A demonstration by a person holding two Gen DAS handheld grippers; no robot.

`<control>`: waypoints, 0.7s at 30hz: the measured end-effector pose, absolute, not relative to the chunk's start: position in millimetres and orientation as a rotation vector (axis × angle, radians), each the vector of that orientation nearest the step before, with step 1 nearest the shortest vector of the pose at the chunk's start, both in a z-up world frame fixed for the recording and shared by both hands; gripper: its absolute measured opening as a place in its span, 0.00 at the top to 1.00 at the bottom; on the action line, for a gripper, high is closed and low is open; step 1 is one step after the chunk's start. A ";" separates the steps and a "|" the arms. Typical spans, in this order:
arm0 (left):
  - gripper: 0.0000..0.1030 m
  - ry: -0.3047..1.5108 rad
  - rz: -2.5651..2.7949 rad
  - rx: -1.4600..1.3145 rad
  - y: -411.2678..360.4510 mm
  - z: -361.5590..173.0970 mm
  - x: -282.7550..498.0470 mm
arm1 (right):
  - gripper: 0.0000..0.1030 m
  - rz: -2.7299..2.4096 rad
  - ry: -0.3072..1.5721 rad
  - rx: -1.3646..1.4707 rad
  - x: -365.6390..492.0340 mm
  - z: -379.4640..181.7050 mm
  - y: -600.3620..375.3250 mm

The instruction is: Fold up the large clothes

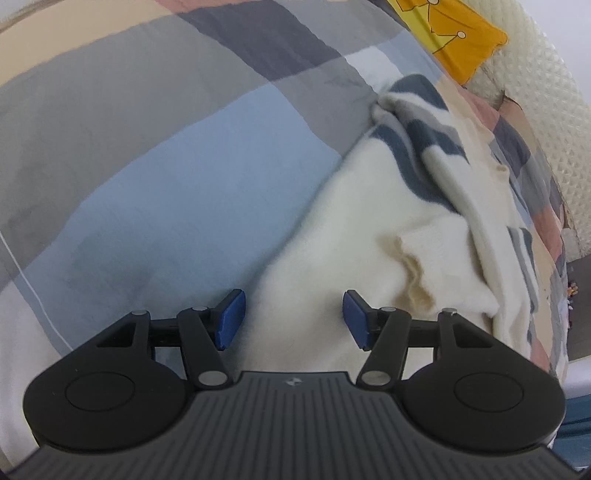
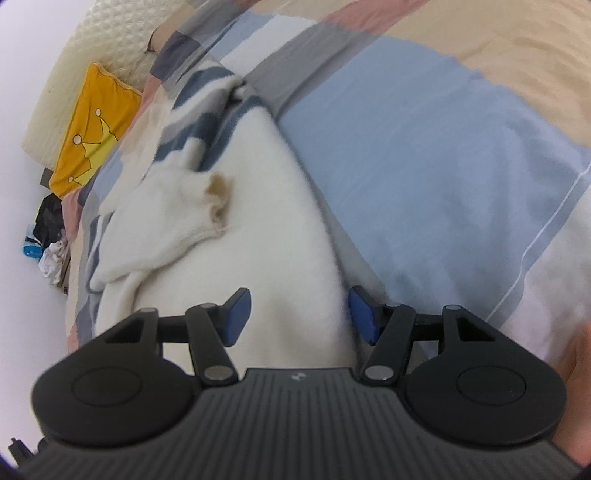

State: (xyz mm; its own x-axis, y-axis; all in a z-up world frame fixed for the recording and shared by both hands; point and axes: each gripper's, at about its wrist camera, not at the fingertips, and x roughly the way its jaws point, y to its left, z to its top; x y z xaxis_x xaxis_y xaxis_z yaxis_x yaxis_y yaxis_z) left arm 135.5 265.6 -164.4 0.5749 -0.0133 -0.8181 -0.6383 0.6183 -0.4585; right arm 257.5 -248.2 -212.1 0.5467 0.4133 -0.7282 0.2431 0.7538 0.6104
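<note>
Both claws stand released over a cream sweater [image 1: 354,229] with blue-grey stripes: the left gripper [image 1: 293,319] straddles its left hem edge, the right gripper [image 2: 299,317] its right edge, the garment spread beyond them on the patchwork bedspread [image 1: 155,155] toward a yellow pillow [image 1: 458,40].

- Left wrist view: looks steeply down, close over the bed cover [image 1: 155,177].
- Right wrist view: same tilt, equally close.
- Shared: white sweater [image 1: 332,258], yellow pillow [image 1: 454,33].
</note>
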 end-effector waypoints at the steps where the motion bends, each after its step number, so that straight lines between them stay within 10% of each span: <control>1: 0.38 0.911 0.405 -0.840 263.3 -166.5 137.3 | 0.40 0.130 1.028 0.760 258.6 -214.7 -247.2; 14: 0.45 1.037 0.295 -0.881 230.7 -176.1 137.0 | 0.41 0.322 1.139 0.863 244.9 -226.3 -227.0; 21: 0.86 1.036 0.280 -0.956 230.7 -177.7 132.7 | 0.86 0.342 1.135 0.829 244.4 -219.7 -223.8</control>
State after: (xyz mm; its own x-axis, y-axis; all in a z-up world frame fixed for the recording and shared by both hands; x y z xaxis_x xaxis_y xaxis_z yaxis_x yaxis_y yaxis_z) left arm 132.7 230.7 -177.7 0.5167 -0.2226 -0.8267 -0.6088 0.5833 -0.5376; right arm 244.4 -223.8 -219.7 0.4115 0.6287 -0.6598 0.1590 0.6633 0.7313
